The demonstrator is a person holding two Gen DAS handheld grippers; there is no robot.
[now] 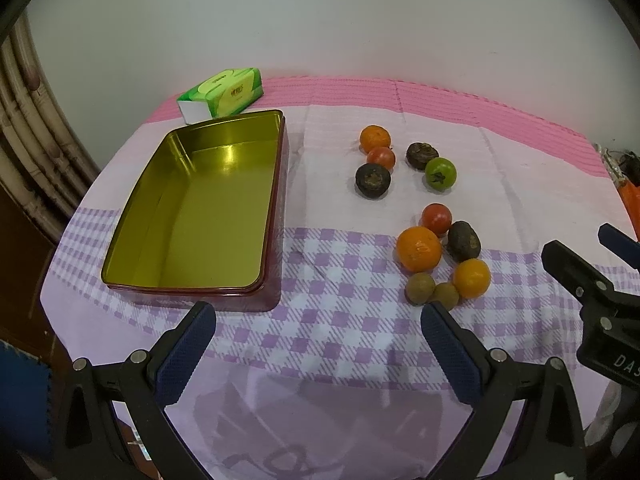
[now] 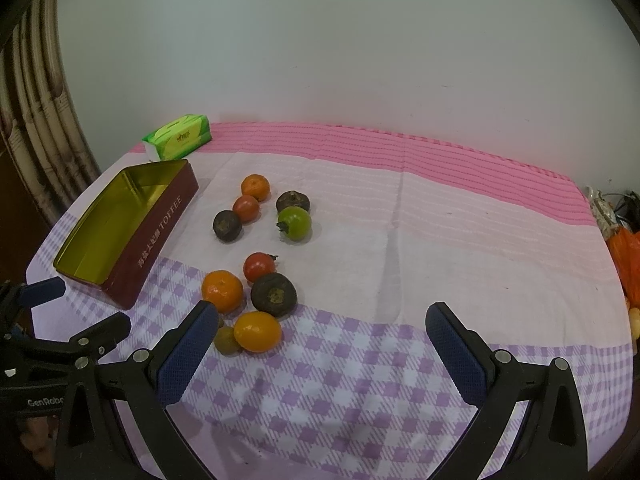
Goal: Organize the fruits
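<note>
A maroon tin box [image 1: 276, 216] with a gold inside stands empty on the left of the table; it also shows in the right wrist view [image 2: 160, 236]. Several fruits lie loose to its right: oranges [image 1: 419, 249] [image 2: 222, 291], red tomatoes [image 1: 437, 218] [image 2: 259, 266], a green tomato [image 1: 440, 173] [image 2: 295, 222], dark round fruits [image 1: 373, 180] [image 2: 274, 294] and small brown ones [image 1: 420, 288] [image 2: 227, 340]. My left gripper [image 1: 318, 320] is open and empty above the near cloth. My right gripper [image 2: 322, 320] is open and empty, its left fingertip [image 2: 206, 320] close beside the near fruits.
A green tissue pack [image 1: 224, 94] [image 2: 178, 136] lies behind the tin by the white wall. The table has a pink and lilac checked cloth [image 2: 400, 240]. Orange items [image 2: 628, 264] sit off the right edge. A curtain [image 1: 28, 140] hangs at the left.
</note>
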